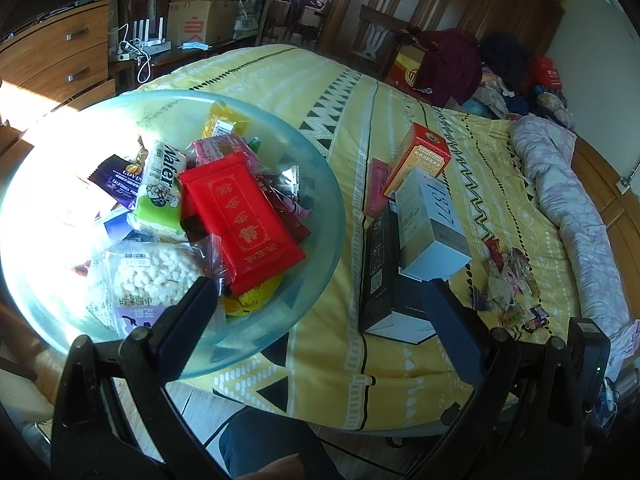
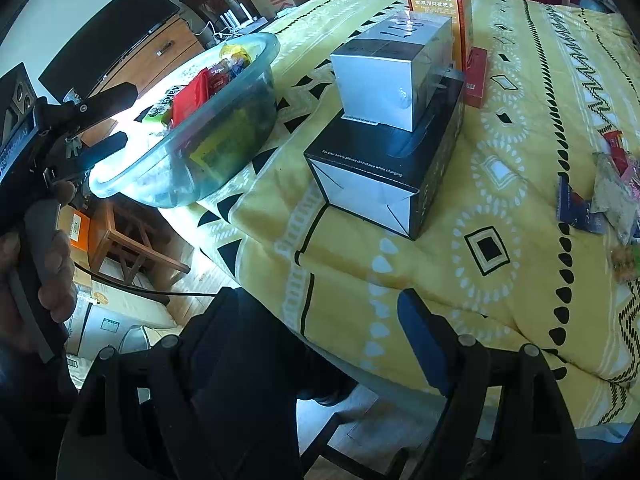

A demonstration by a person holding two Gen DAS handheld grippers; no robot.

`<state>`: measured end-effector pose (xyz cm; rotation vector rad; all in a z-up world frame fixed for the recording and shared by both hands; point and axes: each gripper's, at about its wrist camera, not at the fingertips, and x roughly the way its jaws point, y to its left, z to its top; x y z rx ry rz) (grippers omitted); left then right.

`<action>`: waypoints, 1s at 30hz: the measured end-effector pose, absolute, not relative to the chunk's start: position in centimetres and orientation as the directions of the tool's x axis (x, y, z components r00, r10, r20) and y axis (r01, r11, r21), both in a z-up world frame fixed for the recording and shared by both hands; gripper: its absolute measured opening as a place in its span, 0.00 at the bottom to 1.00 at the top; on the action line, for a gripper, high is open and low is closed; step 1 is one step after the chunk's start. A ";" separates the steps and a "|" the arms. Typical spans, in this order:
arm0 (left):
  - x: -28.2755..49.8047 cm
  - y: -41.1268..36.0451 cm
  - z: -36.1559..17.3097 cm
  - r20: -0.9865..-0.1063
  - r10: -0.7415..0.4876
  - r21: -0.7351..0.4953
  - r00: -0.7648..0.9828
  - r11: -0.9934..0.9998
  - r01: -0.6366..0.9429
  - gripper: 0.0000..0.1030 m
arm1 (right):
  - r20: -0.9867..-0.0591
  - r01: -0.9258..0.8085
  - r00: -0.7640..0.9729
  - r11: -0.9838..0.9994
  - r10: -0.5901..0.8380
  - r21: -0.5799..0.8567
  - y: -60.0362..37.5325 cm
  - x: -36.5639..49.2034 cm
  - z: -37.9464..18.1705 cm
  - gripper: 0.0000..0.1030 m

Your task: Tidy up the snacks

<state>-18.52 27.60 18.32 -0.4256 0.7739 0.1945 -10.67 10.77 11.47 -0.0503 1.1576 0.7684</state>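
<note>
A clear glass bowl [image 1: 316,168] full of snack packets sits on the near left corner of the yellow bed; a red packet [image 1: 240,220] lies on top, beside a green wafer pack [image 1: 160,188] and a rice-puff pack [image 1: 152,272]. The bowl also shows in the right wrist view [image 2: 256,92]. A small pile of loose wrapped snacks [image 1: 508,284] lies on the bed to the right and shows in the right wrist view [image 2: 608,196] too. My left gripper [image 1: 320,308] is open and empty, over the bowl's near rim. My right gripper [image 2: 320,320] is open and empty, at the bed's near edge.
A black box [image 2: 384,160] with a white box [image 2: 388,72] on it, an orange-red box [image 2: 440,4] and a flat red box [image 2: 476,80] lie mid-bed. A rolled quilt [image 1: 560,200] lies far right. A wooden stool [image 2: 128,236] and cartons stand beside the bed.
</note>
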 end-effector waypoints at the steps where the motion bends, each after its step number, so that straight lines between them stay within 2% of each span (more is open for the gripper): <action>1: -18.5 27.6 18.3 -0.712 0.015 -0.300 0.702 0.898 -0.322 1.00 | -0.835 -0.569 0.180 0.748 0.519 0.343 10.7 -10.6 11.4 0.81; 30: -16.1 25.0 19.3 -0.714 -0.030 -0.305 0.700 0.913 -0.272 1.00 | -0.826 -0.542 0.195 0.760 0.529 0.358 8.6 -10.2 12.2 0.82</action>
